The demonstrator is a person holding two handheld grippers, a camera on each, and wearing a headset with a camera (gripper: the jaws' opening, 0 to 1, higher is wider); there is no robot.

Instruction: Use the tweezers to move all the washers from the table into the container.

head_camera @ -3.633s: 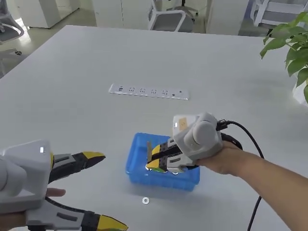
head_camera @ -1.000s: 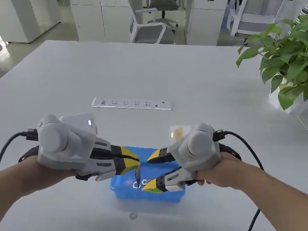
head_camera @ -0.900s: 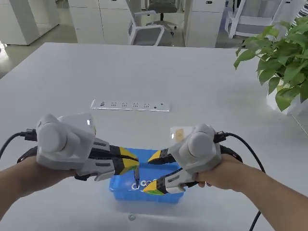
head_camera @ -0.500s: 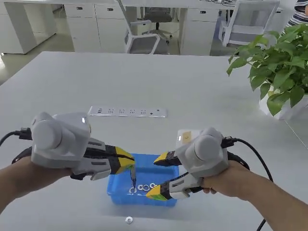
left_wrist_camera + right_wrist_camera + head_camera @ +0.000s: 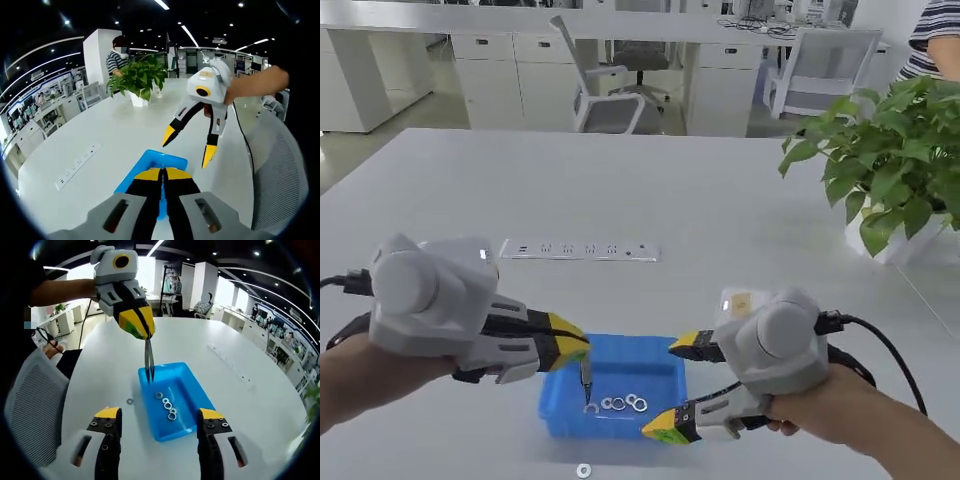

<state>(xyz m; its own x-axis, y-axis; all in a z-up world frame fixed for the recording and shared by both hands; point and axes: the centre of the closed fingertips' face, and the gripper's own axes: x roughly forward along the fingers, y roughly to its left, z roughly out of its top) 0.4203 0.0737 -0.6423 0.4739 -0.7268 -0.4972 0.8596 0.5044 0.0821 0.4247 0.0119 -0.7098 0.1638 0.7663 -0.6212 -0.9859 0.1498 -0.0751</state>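
Note:
My left gripper is shut on slim metal tweezers, which point down into the blue container. Several washers lie on its floor. One washer rests on the table just in front of the container. My right gripper is open with nothing between its jaws, at the container's right end. In the right gripper view the tweezers hang from the left gripper over the container, beside the loose washer. The left gripper view shows the open right gripper above the container.
A white power strip lies further back on the white table. A potted plant stands at the right edge. Office chairs and desks stand beyond the table, and a mesh chair is on the near side.
My left gripper, open at the lower left 3.6 s ago, is now shut on the tweezers over the container. The right gripper has opened and drawn back to the right. The head camera tilted up.

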